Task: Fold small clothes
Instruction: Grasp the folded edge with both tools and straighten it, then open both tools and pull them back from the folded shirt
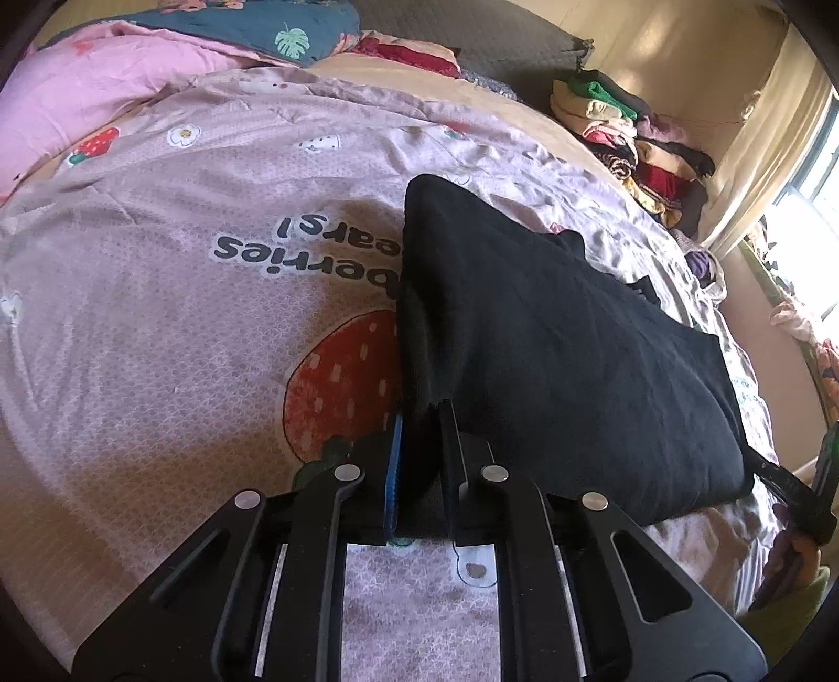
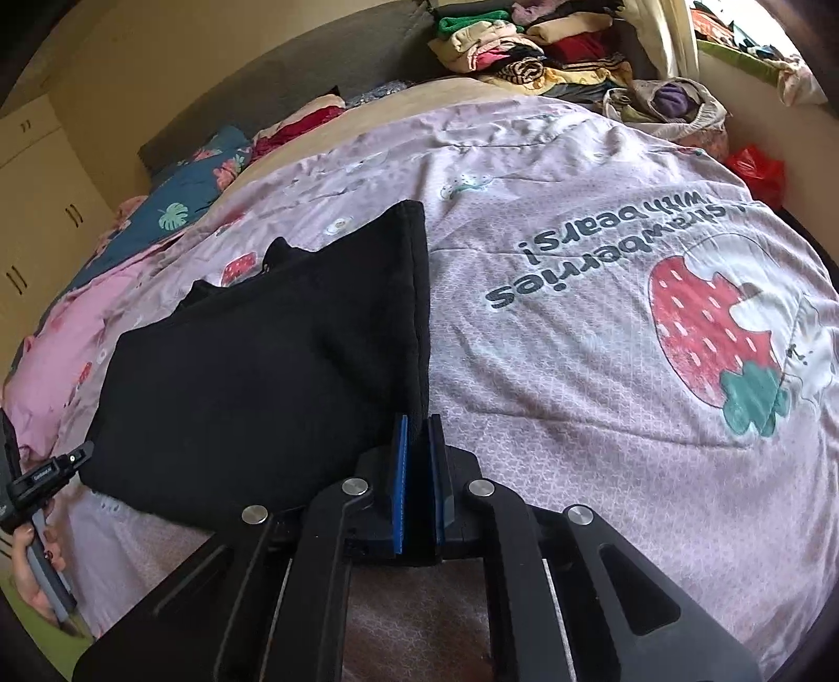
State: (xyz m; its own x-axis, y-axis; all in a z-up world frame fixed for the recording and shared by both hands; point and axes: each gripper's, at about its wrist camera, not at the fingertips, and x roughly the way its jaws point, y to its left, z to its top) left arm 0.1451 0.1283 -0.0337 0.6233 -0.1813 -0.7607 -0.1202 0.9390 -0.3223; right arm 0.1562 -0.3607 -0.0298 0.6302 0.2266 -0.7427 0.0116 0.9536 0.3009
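**Both grippers pinch the near edge of the black garment**

A black knit garment (image 1: pixel 550 325) lies flat on a pink quilt printed with strawberries (image 1: pixel 183 315), spread over the bed. The left gripper (image 1: pixel 419 419) is clamped on the garment's near left corner; the right gripper (image 2: pixel 418 419) is clamped on its near right corner, cloth between the blue pads (image 2: pixel 399 472). A stack of folded clothes (image 2: pixel 524 47) sits at the bed's far end.
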